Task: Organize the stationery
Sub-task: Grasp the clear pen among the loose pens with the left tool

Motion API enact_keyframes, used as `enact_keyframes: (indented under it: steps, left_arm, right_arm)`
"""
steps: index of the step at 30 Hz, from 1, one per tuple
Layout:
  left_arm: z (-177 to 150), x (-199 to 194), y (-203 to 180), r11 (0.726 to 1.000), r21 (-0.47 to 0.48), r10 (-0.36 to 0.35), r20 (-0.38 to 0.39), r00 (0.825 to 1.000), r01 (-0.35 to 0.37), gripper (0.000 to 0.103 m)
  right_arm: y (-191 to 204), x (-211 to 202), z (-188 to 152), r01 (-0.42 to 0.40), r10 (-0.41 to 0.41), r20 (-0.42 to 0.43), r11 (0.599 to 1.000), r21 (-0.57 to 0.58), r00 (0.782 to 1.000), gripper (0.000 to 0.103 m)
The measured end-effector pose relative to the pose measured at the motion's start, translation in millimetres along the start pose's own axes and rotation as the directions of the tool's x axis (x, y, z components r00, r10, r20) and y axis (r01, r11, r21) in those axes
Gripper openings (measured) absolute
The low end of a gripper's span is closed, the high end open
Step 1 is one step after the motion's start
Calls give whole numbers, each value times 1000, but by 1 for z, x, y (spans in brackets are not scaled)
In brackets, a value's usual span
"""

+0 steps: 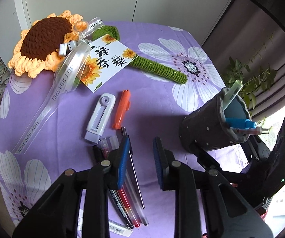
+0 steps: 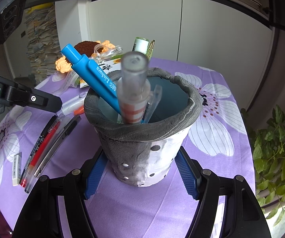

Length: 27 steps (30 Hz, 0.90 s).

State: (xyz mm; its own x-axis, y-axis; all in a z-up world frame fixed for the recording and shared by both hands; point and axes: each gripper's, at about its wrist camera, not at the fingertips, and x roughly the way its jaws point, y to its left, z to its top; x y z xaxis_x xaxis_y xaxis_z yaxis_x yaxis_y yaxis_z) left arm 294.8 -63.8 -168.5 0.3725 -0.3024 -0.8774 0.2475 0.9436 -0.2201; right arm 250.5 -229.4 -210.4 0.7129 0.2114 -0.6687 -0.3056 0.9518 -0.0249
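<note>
A grey fabric pen holder [image 2: 142, 132] stands on the purple flowered cloth with my right gripper [image 2: 141, 152] shut on its lower sides. A blue pen [image 2: 90, 71], a clear pen [image 2: 134, 83] and a green tube [image 2: 140, 44] stick out of it. In the left wrist view the holder [image 1: 204, 127] is at the right. My left gripper [image 1: 141, 139] hangs open over the cloth with nothing between its pads. Its left finger sits above a bundle of loose pens [image 1: 130, 194]. Beyond lie a white cutter [image 1: 100, 117] and an orange pen [image 1: 121, 109]. A white eraser [image 1: 120, 230] lies nearest.
A crochet sunflower [image 1: 45, 39] with a green stem, a ribbon and a printed card [image 1: 106, 63] fills the far left of the table. A leafy plant [image 1: 247, 79] stands off the right edge. White cabinets [image 2: 182, 29] rise behind.
</note>
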Motion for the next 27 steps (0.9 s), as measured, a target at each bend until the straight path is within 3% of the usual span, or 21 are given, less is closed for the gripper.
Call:
enact_keyframes:
  steps: [15, 21, 27]
  left_arm:
    - [13, 44, 11, 995, -47, 77, -98, 992, -82, 16]
    - [14, 47, 8, 994, -28, 102, -89, 991, -105, 9]
    - [11, 38, 4, 997, -34, 64, -72, 995, -67, 8]
  right_arm:
    - [0, 0, 0, 0, 0, 0, 1000, 0, 1000, 71]
    - [0, 0, 0, 0, 0, 0, 1000, 0, 1000, 71]
    - [0, 0, 0, 0, 0, 0, 1000, 0, 1000, 71]
